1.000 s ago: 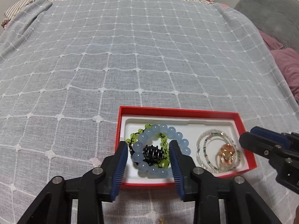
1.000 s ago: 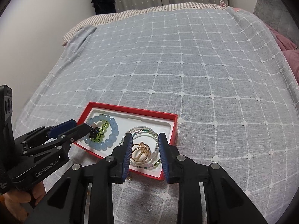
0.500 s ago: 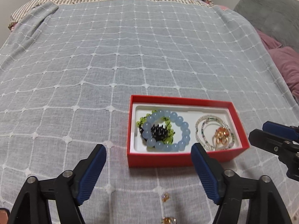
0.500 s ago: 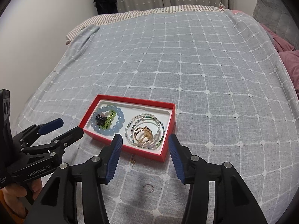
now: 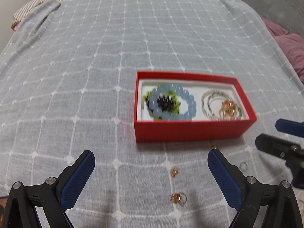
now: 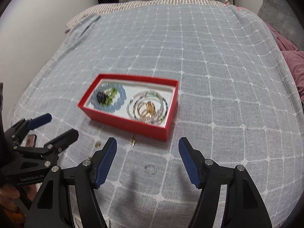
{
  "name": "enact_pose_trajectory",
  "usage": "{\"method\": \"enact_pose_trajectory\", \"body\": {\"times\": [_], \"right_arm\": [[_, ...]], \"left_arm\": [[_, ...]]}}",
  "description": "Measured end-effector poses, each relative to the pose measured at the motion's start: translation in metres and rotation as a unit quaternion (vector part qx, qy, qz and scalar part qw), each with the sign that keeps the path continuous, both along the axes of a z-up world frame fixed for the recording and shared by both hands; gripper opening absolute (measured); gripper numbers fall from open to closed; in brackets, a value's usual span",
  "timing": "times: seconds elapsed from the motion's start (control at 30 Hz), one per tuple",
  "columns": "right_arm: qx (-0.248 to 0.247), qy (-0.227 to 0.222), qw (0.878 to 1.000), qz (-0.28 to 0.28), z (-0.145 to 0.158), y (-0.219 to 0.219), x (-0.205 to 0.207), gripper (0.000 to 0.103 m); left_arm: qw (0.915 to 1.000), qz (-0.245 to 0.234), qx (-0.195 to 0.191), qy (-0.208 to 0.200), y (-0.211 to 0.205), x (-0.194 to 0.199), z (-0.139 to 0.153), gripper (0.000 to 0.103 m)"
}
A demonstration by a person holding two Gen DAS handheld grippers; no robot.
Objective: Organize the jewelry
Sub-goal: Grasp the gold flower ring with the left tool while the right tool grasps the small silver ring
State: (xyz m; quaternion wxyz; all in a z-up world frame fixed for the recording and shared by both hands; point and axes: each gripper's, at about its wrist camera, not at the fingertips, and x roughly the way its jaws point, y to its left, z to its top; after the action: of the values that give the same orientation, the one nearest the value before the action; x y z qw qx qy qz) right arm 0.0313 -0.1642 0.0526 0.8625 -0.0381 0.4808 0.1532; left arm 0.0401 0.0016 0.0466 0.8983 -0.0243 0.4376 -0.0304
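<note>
Red cardboard is forming the box [image 5: 190,131], which is sitting on the grey checked bedspread [image 5: 95,57] with its white lining showing. Inside, a blue bead bracelet [image 5: 172,101] is lying at the left end, wrapped around a green and black piece that is blurring too much to name. At the other end, thin beaded strands [image 6: 147,106] are coiling around some gold pieces whose shapes are hard to make out.

Both grippers are hanging above the cloth on the near side of the box, and both have just been opening. The left gripper [image 5: 151,158] is standing wide, with nothing pressed between its blue pads; small gold trinkets [image 5: 177,198] are lying on the cloth between its fingers, untouched. The right gripper [image 6: 147,147] is also standing apart and empty, with a small silver ring [image 6: 150,169] lying on the bedspread between its fingers. Another tiny gold piece [image 6: 133,141] is resting just beside the box's near wall.

Each gripper's body is getting cut off by the lower edge. A hand [image 6: 7,191] is only partly showing at the left border.
</note>
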Motion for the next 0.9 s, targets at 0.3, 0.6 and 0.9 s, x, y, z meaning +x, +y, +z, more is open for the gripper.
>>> {"method": "enact_pose_trajectory", "body": {"times": [0.3, 0.6, 0.9], "right_arm": [[-0.031, 0.025, 0.999, 0.006, -0.021, -0.005, -0.008, 0.070], [-0.068, 0.046, 0.997, 0.011, -0.049, -0.013, -0.014, 0.070], [-0.116, 0.034, 0.992, 0.038, -0.067, -0.012, -0.026, 0.070]], "left_arm": [[0.9989, -0.003, -0.001, 0.047, 0.004, -0.008, -0.019, 0.098], [0.9976, -0.022, 0.028, 0.059, -0.003, -0.023, -0.037, 0.098], [0.9940, -0.064, 0.052, 0.072, -0.016, -0.032, -0.052, 0.098]]}}
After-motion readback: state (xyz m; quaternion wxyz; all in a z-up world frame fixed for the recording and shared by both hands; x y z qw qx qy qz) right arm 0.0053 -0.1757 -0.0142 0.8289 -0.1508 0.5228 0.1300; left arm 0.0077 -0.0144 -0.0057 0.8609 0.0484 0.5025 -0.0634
